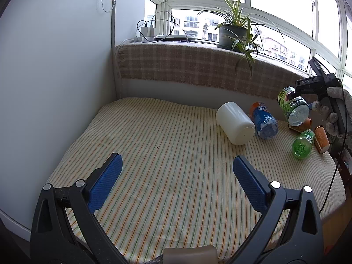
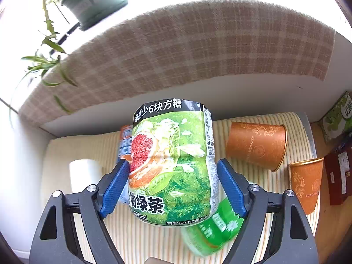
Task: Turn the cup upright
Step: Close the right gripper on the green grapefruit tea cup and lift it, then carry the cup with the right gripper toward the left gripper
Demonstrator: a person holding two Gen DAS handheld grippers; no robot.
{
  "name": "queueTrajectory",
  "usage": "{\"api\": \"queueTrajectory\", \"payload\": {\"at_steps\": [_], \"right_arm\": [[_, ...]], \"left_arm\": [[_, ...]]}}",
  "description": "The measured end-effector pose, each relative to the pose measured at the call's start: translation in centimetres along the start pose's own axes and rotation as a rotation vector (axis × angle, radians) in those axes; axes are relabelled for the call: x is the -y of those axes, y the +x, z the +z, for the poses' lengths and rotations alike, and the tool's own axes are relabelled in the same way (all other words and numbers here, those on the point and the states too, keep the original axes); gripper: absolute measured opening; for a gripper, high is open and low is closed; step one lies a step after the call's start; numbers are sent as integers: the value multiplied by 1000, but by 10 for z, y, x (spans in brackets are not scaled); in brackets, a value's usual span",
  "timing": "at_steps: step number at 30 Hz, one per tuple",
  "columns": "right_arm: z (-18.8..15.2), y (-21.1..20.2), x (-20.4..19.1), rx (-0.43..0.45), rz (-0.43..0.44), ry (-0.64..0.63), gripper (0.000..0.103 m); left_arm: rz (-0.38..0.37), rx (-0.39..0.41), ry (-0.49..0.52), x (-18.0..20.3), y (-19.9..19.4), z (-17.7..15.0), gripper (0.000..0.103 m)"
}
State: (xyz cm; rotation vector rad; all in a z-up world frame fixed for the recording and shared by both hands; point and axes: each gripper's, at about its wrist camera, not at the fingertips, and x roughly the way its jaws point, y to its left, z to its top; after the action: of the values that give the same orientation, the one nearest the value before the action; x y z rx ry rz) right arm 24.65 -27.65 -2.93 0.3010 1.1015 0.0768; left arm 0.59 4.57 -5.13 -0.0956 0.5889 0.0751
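My right gripper (image 2: 172, 187) is shut on a green tea bottle (image 2: 171, 162) with a grapefruit label and holds it tilted above the striped table cloth (image 2: 143, 237); it also shows in the left wrist view (image 1: 292, 107). Two orange paper cups lie on their sides at the right: one (image 2: 257, 145) behind, one (image 2: 305, 184) nearer the edge. My left gripper (image 1: 176, 176) is open and empty over the middle of the cloth (image 1: 165, 154). A white cup (image 1: 235, 123) lies on its side beyond it.
A blue and orange bottle (image 1: 264, 121) lies next to the white cup. A small green bottle (image 1: 302, 144) lies near the orange cups. A potted plant (image 1: 233, 35) and chargers (image 1: 147, 32) stand on the plaid-covered sill. A white wall (image 1: 55, 88) is at left.
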Motion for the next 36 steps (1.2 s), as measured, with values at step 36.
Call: {"api": "queueTrajectory", "payload": {"at_steps": [36], "right_arm": [[-179, 49, -135, -200, 363, -63, 83]], "left_arm": [[-172, -170, -162, -26, 24, 4, 102]]}}
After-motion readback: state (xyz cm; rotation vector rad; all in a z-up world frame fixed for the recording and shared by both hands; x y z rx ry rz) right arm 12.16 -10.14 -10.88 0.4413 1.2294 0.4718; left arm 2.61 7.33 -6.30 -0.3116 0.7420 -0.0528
